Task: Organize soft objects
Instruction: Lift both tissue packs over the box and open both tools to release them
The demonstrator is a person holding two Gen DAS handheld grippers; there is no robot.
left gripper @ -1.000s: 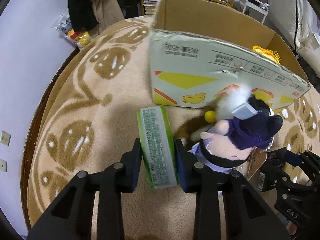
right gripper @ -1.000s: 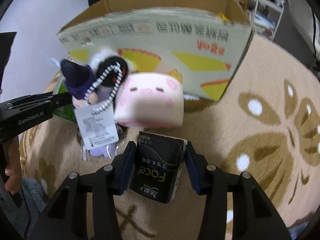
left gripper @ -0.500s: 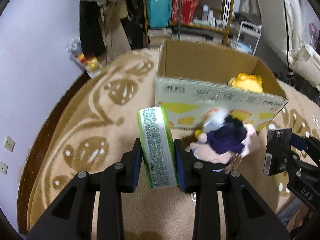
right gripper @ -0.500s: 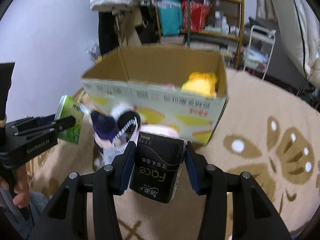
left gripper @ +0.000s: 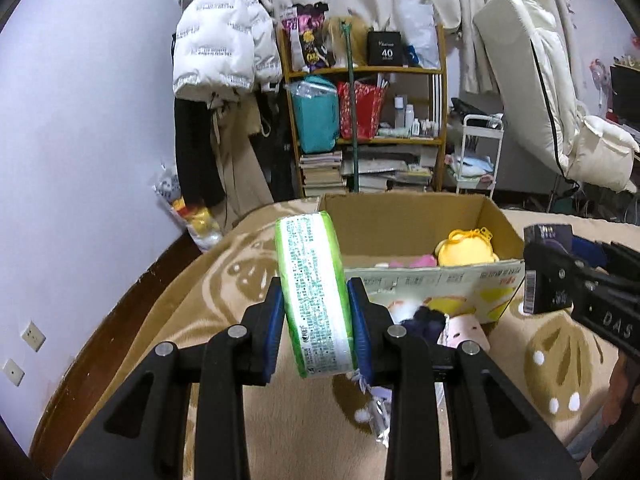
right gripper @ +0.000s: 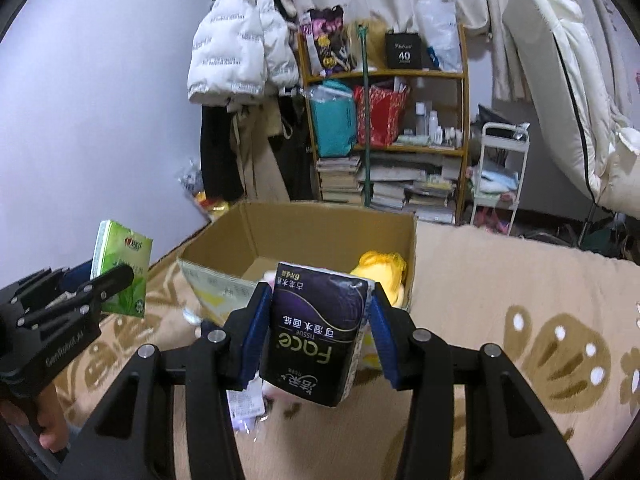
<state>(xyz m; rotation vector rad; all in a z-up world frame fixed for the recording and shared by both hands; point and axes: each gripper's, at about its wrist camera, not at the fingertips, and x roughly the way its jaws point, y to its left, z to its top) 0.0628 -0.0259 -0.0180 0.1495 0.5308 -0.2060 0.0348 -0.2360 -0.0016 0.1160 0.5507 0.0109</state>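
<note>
1. The left gripper (left gripper: 316, 316) pinches a green tissue pack (left gripper: 314, 292) by its flat sides, held in the air in front of the box (left gripper: 404, 220).
2. The right gripper (right gripper: 318, 334) pinches a black tissue pack (right gripper: 318, 332), also in the air, short of the box's near wall.
3. Judged step: carrying both packs to the box, which already holds a yellow plush (left gripper: 466, 248). Next, each pack must clear the near wall before its jaws spread.
4. Two plush toys (left gripper: 444, 326) lie on the rug (left gripper: 180, 316) against the box.
5. Readable: "Face TISSUE" upside down on the black pack; "40" on a shelf box (right gripper: 404, 55); "GenRobot.AI" and "DAS" on the grippers.
</note>
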